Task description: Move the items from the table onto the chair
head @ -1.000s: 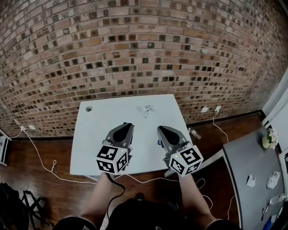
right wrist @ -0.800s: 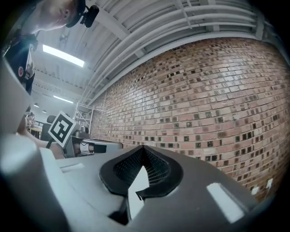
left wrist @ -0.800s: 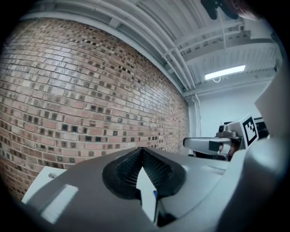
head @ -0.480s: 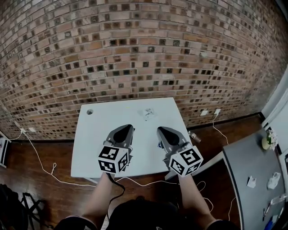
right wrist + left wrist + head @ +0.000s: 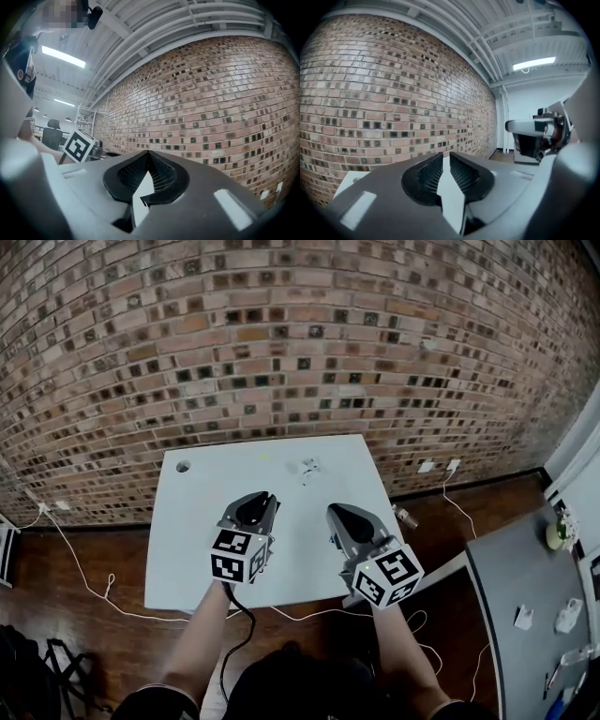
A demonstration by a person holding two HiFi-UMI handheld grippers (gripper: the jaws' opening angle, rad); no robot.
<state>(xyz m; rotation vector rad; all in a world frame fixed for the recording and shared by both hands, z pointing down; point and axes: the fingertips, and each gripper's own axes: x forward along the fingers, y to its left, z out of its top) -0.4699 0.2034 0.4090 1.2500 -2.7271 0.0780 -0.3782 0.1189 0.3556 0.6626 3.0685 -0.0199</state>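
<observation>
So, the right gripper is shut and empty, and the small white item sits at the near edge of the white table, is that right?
Not quite. The small white item sits toward the far edge of the white table, near the brick wall, as the head view shows. The right gripper is indeed shut and empty.

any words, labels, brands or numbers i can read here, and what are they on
No text can be read in any view.
Marker cubes: black-and-white square patterns only, no letters or digits.
Small white item on the table: too small to read any print.
White items on the grey desk: too small to read any print.
</observation>
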